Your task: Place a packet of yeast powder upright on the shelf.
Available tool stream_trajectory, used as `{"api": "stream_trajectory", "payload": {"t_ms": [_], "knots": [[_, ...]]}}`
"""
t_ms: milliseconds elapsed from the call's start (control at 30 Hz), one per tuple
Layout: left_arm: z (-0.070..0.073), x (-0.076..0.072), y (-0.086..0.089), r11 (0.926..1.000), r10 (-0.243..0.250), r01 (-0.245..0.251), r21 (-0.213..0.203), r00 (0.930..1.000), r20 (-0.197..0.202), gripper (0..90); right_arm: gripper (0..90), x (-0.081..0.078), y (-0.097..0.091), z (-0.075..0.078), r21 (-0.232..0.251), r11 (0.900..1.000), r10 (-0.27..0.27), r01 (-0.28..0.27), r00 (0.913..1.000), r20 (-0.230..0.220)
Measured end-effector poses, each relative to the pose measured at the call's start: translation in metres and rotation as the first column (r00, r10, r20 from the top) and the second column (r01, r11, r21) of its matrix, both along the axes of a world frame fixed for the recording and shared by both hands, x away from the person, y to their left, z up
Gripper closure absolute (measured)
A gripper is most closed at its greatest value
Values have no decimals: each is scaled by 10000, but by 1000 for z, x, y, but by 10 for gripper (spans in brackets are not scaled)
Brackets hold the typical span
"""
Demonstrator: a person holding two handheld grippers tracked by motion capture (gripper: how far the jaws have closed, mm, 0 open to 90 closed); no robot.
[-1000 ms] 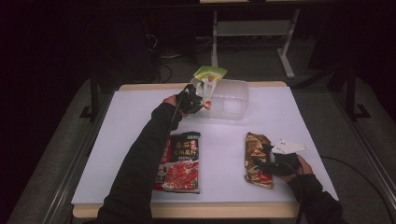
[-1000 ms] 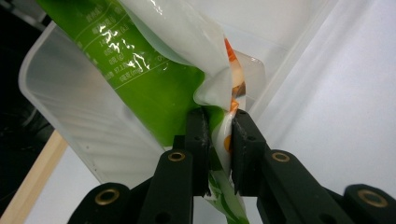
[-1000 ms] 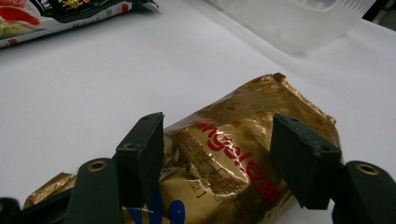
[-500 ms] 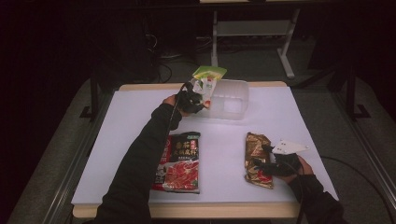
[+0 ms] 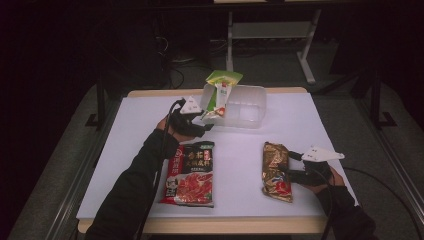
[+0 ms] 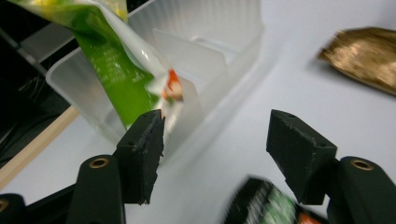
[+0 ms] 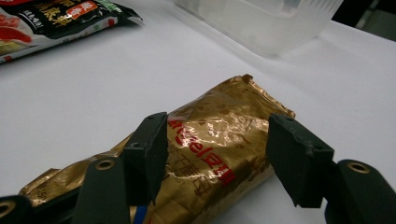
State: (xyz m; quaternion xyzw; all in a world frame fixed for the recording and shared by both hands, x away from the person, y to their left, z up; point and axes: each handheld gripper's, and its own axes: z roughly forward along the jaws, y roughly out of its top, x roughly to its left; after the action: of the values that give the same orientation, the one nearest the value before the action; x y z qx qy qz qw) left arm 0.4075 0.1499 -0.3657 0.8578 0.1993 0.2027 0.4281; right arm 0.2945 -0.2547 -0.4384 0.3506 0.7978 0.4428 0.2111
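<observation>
Now, in the high view, the left gripper [image 5: 206, 124] sits just left of center in the frame, right beside the near left corner of the clear plastic bin [image 5: 248, 120] at the upper middle of the white table [image 5: 125, 150]. A green packet [image 5: 220, 92] stands on end in the left part of the bin, its top leaning out over the far rim. In the left gripper view the jaws stand well apart and have just been opening; nothing lies between them but bare table. The green packet [image 6: 119, 70] hangs in the upper left of that view, its lower end close behind the left jaw, and the bin [image 6: 224, 51] with its inner divider fills the upper middle.

Lower right in the high view, the right gripper [image 5: 290, 172] lies level with the table against the right side of a gold packet [image 5: 276, 171], which lies flat on the table. In the right gripper view the jaws straddle the gold packet [image 7: 215, 144], one on each side, and have been closing slightly. Whether the pads already press on it I cannot tell.

A red-and-black packet [image 5: 192, 172] lies flat at lower center of the high view, just under the person's left forearm, well apart from the gold one.
</observation>
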Motion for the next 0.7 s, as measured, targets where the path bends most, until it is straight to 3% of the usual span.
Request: {"api": "stream_trajectory", "payload": {"t_ms": [100, 200, 300, 333, 433, 600, 700], "knots": [[-7, -16, 16, 9991, -2, -6, -421, 9998, -195, 351, 383, 1, -3, 0, 54, 9999, -114, 114, 9999, -91], [-14, -31, 30, 9965, -103, 65, -829, 9989, -456, 338, 359, 4, -5, 0, 215, 9995, -225, 235, 9987, -466], [-22, -46, 39, 9968, -168, 126, -795, 9985, -528, 324, 338, 7, -6, -2, 395, 9988, -254, 294, 9948, -991], [-23, -49, 41, 9976, -178, 143, -672, 9984, -527, 313, 322, 8, -6, -4, 432, 9986, -249, 306, 9916, -1269], [-27, -61, 48, 9949, -365, 297, -963, 9969, -695, 306, 300, 13, -7, -9, 551, 9977, -290, 401, 9815, -1890], [-34, -77, 52, 9957, -398, 326, -864, 9957, -836, 294, 257, 19, -12, -15, 1049, 9917, -434, 743, 9617, -2707], [-36, -84, 49, 9946, -654, 568, -871, 9930, -986, 294, 251, 20, -9, -15, 1023, 9939, -94, 421, 9534, -3015]]}}
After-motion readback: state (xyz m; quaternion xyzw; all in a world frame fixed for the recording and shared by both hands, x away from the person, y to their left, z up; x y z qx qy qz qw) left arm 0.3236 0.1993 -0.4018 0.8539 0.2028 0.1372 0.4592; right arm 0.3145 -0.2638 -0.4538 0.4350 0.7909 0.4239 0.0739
